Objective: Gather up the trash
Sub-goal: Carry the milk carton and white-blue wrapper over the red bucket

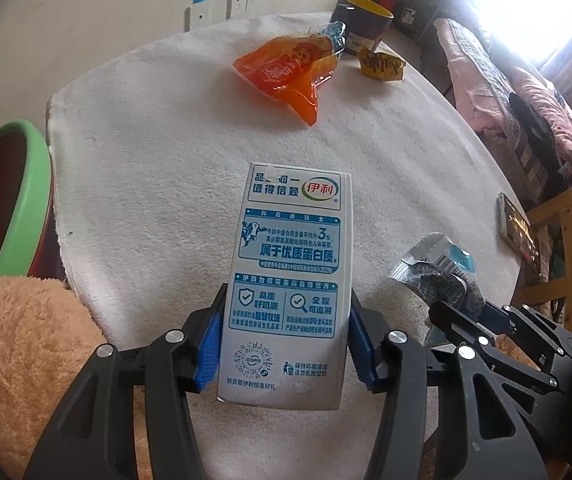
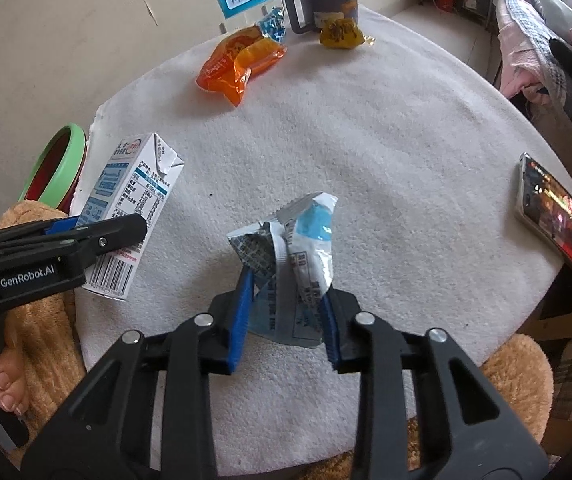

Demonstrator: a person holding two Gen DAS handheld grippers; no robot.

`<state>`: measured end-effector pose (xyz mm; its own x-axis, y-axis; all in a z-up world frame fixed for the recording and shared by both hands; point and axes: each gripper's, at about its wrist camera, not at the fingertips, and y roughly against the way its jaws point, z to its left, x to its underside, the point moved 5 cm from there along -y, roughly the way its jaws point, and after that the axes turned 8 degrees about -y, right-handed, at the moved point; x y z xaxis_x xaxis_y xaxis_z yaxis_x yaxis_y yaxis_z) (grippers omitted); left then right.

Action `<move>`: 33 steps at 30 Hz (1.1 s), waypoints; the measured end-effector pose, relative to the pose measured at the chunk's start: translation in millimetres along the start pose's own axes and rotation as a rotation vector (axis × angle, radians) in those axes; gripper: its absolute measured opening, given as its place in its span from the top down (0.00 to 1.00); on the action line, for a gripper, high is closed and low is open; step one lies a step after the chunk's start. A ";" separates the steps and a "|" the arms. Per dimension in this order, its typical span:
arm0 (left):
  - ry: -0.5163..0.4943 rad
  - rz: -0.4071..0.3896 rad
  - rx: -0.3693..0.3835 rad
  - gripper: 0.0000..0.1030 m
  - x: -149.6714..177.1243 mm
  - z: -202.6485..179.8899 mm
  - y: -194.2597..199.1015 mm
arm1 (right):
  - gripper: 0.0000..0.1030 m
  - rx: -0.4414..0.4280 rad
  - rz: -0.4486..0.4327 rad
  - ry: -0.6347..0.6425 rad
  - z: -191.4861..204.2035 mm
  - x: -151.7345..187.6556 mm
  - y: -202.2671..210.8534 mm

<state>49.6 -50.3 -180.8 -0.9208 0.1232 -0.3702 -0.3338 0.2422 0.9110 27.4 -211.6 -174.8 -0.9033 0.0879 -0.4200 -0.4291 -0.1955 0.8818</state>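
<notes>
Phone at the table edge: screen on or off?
On. The phone lies flat near the white table's edge, and its screen shows a bright, colourful picture in both wrist views.

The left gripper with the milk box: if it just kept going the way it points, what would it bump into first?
Probably the white cloth on the table just beyond the milk carton that the left gripper holds; the orange wrapper lies further off. Depth is uncertain.

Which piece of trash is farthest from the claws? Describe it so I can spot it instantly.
Look across the round white-covered table to its far edge, where a dark mug with a yellow inside stands. Right in front of the mug lies a small crumpled yellow wrapper, smaller and yellower than the orange snack bag to its left.
</notes>
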 end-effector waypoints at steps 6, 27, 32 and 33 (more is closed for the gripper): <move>0.018 -0.017 0.009 0.51 -1.1 4.8 4.0 | 0.70 0.005 -0.020 0.023 8.8 -3.9 10.0; 0.068 -0.076 0.044 0.51 -1.6 24.4 21.1 | 0.70 -0.024 -0.048 0.064 48.8 -16.6 33.5; 0.087 -0.094 0.053 0.51 -2.6 30.9 26.9 | 0.70 -0.037 -0.049 0.062 55.6 -18.9 36.7; 0.091 -0.098 0.054 0.51 -2.6 32.2 28.4 | 0.70 -0.042 -0.050 0.062 58.1 -19.8 37.6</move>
<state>49.1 -12.8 -159.9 -0.8997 0.0090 -0.4365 -0.4139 0.3003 0.8594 28.9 -164.0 -121.0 -0.8782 0.0383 -0.4767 -0.4717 -0.2330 0.8504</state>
